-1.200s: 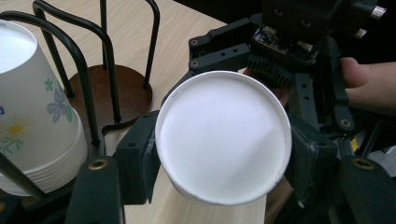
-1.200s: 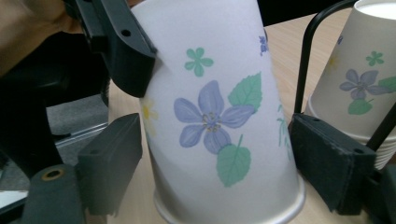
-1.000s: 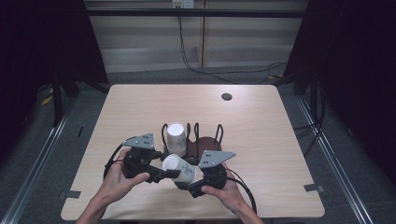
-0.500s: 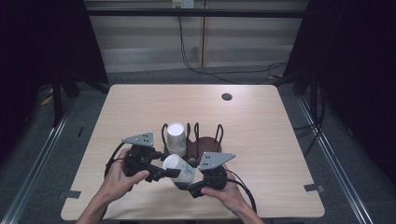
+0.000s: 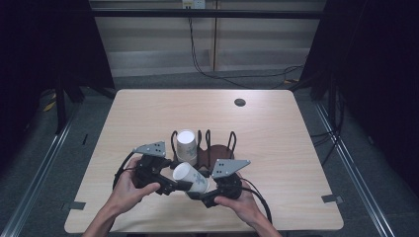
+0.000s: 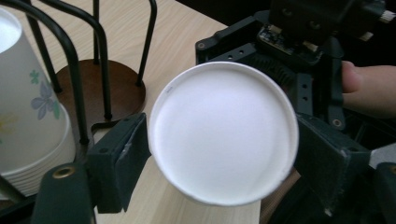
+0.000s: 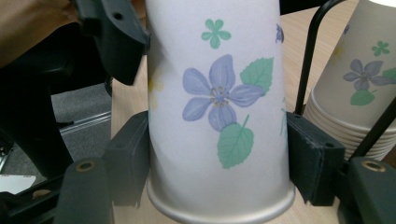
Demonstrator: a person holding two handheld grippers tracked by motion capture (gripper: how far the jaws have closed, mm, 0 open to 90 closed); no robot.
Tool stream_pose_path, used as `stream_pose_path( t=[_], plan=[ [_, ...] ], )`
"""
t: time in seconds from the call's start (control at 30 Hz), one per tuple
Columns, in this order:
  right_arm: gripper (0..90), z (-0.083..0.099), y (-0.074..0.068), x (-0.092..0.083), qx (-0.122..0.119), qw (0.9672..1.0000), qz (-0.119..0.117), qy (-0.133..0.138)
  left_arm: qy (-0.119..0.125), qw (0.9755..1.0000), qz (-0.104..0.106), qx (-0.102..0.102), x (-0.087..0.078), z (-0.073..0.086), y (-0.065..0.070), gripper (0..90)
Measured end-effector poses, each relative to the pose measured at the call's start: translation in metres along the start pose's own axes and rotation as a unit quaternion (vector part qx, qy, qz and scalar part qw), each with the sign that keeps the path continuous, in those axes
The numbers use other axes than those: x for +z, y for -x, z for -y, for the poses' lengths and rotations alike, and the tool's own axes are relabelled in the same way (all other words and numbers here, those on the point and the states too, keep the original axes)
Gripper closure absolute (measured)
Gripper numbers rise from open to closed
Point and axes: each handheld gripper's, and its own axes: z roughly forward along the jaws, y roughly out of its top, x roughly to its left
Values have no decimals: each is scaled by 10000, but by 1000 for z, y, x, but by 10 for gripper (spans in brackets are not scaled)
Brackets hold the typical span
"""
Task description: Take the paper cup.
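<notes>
Wooden tabletop [image 5: 276,128]: flowered paper cup [image 5: 190,177] clamped in right hand-held gripper [image 5: 207,190], jaws just closing; left hand-held gripper [image 5: 170,183] jaws just opening, flanking its base; cup stack [image 5: 187,145] beyond.

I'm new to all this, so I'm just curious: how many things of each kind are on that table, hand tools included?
Loose paper cup, lying between the tools: 1
Stack of paper cups in the rack (cups too tightly nested to count): 1
Wire cup rack: 1
Hand-held grippers, left and right: 2
Small dark disc set in the tabletop: 1
Total: 6
</notes>
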Motion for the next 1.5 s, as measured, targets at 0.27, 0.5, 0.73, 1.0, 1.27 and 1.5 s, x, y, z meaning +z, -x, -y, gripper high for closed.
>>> stream_pose_path(
  t=[0.27,0.5,0.73,1.0,1.27,1.5],
  plan=[
    [307,-1,5,-8,99,9999,52,-59,26,9997,-224,26,-6,-1,0,168],
    [309,0,9,-12,148,9995,168,-202,-132,9989,-396,197,-4,-1,2,189],
    [311,3,14,-14,267,9981,327,-456,-195,9989,-297,307,-7,2,0,209],
    [312,0,18,-21,310,9975,350,-526,-290,9971,-510,481,-7,5,-3,194],
    [313,-1,20,-23,244,9956,405,-815,-408,9953,-668,566,-2,9,-6,159],
    [315,0,22,-23,244,9915,359,-1225,-446,9937,-690,768,2,11,-5,162]
  ],
)
